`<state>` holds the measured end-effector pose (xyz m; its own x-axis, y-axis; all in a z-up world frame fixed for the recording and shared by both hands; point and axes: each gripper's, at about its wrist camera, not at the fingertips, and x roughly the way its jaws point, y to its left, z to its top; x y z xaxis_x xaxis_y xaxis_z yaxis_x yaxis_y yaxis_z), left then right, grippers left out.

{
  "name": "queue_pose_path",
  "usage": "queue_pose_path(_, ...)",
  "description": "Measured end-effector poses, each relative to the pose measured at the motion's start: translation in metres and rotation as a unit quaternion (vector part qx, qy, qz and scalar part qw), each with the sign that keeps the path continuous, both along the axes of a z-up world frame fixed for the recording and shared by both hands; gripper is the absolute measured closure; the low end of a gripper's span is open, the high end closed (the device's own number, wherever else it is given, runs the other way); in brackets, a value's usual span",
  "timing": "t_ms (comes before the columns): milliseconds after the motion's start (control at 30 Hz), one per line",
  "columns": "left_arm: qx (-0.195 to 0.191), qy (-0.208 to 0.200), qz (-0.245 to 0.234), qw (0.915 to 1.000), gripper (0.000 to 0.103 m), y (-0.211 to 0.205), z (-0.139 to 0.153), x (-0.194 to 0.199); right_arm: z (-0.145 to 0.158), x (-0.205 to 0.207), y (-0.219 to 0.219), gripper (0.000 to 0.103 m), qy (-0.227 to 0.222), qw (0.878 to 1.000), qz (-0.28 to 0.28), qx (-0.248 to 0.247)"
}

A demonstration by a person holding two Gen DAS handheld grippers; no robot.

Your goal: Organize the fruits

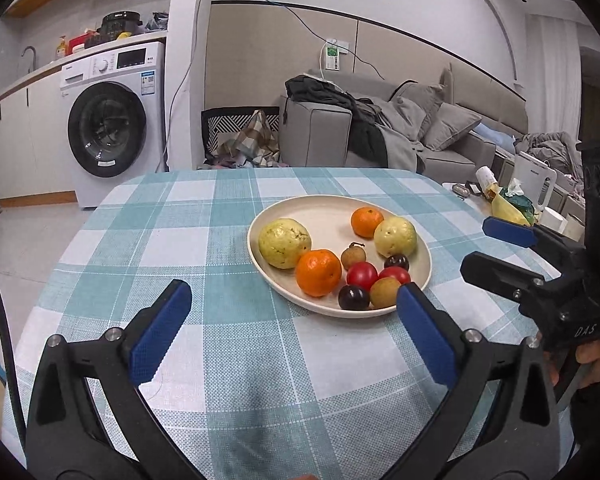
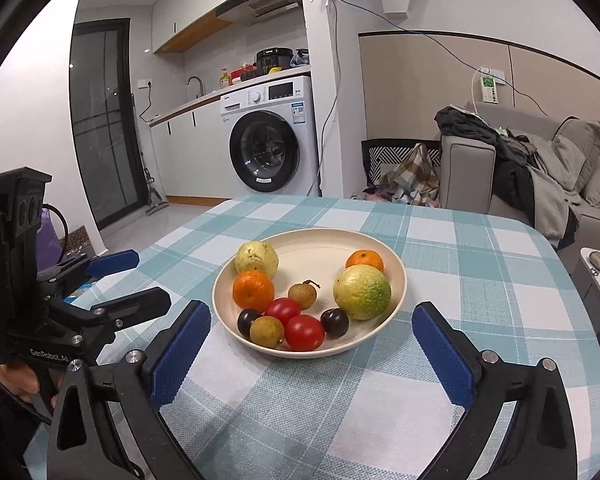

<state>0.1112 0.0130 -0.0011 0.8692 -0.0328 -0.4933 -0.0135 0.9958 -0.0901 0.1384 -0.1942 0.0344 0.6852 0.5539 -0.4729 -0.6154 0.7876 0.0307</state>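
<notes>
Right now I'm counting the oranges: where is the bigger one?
In the right wrist view, the bigger orange sits on the left side of the plate, just in front of a yellow guava and behind a red tomato.

White walls, a washing machine (image 2: 274,136) under the counter, grey sofa (image 1: 428,128) beside.

A plate (image 2: 384,322) sits on the table (image 2: 340,400) and holds all the fruit. In the right wrist view, a guava (image 2: 257,260) lies at the plate's back left with an orange (image 2: 253,291) just before it, and a second guava (image 2: 362,292) lies at the right, a second orange (image 2: 365,260) behind it. Two tomatoes (image 2: 304,332), two longans (image 2: 302,294) and two plums (image 2: 335,322) cluster at the front, and a washing machine (image 2: 270,136) and a sofa (image 2: 540,168) stand behind the table.
</notes>
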Motion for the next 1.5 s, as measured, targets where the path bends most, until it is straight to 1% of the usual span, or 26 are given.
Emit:
queue_pose_path(133, 0.005, -0.001, -0.002, 1.0, 0.001, -0.0027, 0.0005, -0.0015, 0.0016, -0.0035, -0.0026, 0.0, -0.007, 1.0, 0.007, 0.008)
queue_pose_path(367, -0.001, 0.002, 0.002, 1.0, 0.001, -0.001, -0.0003, -0.0005, 0.0016, -0.0055, -0.0019, 0.0, -0.011, 1.0, 0.011, 0.006)
queue_pose_path(1500, -0.002, 0.003, 0.001, 1.0, 0.001, 0.002, -0.0013, -0.0001, 0.0021, -0.0069, -0.0023, 0.0, -0.011, 1.0, 0.009, 0.005)
